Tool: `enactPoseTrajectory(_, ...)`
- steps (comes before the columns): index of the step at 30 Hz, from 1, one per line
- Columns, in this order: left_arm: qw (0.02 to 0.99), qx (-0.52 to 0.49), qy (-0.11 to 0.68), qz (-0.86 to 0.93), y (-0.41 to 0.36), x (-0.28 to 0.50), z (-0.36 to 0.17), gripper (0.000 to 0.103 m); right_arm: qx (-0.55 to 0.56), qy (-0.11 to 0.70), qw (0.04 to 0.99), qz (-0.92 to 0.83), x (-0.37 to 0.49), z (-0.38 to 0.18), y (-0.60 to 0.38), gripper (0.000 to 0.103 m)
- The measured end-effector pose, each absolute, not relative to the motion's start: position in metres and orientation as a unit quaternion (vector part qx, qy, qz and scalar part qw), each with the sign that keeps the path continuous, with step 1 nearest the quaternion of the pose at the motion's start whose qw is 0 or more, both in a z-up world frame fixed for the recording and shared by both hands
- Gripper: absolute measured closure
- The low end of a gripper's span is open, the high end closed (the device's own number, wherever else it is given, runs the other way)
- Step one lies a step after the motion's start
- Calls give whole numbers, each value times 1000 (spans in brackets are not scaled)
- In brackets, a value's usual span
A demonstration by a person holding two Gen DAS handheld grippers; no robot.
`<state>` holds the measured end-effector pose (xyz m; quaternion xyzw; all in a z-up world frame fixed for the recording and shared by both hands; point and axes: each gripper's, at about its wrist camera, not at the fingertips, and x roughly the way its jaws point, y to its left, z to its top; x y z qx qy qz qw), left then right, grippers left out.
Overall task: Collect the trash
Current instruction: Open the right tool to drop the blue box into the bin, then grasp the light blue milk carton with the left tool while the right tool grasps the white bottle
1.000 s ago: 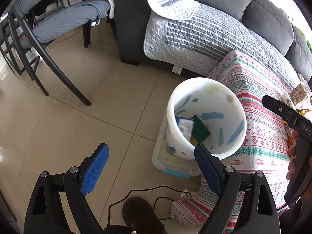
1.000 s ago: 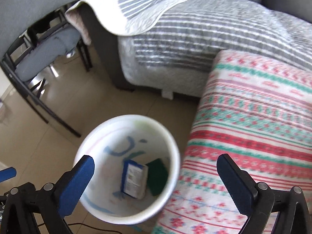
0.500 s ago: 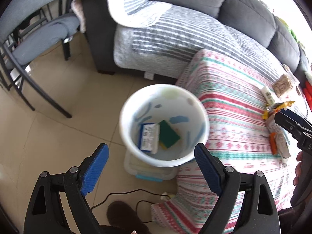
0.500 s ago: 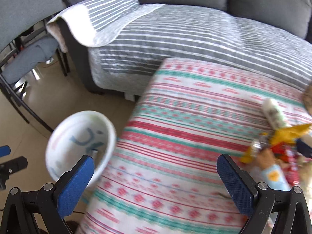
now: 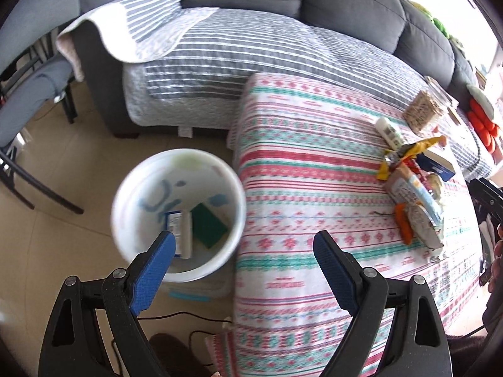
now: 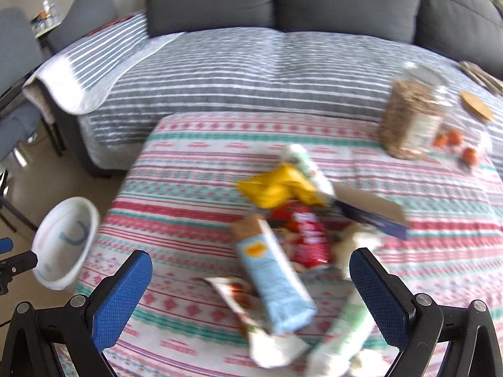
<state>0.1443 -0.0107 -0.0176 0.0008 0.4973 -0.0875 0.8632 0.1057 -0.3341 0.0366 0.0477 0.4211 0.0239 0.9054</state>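
While both hand-held grippers stand wide and empty, the right hand-held gripper [image 6: 250, 286] is the one that faces the trash. Its blue pads are spread far apart, and the pile of wrappers lies straight ahead of it on the table [image 6: 195, 169] with the striped cloth. Nearest, just in front of the gap between the pads and slightly right of centre, lies the light blue packet [image 6: 273, 279]. Its long axis runs away from this gripper, leaning left at the far end, so it lies roughly along the line of approach and crosswise to the line between the pads. A red wrapper [image 6: 306, 238] lies just beyond and to the right of it, a yellow wrapper [image 6: 278, 188] farther out still, and a jar of grain [image 6: 408, 122] well beyond on the right. The view is blurred, so finer edges of the pile cannot be read.

The left hand-held gripper [image 5: 243, 264] is spread wide too, with nothing between its pads. The white bucket [image 5: 129, 188] sits on the floor just ahead of its left pad, already holding a box and a green piece. From this gripper the trash pile [image 5: 411, 194] lies well off to the right, so the right one is judged the nearer for the coming grasp, and the bucket lies far to its left.
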Motion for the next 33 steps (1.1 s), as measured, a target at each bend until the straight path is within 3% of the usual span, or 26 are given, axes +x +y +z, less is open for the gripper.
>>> enactPoseTrajectory(17,852,37,498,-158,-131,149,-25,12,103,437,892,-60,64,18,-455,0)
enactPoseTrajectory(29,840,7,496,-222,-222,174,-32,12,113,477,868,-84,52,-14,-493,0)
enactPoseTrajectory(33,826,4,510,-240,-249,177,-45,19,116,481,865,-85,53,-18,-498,0)
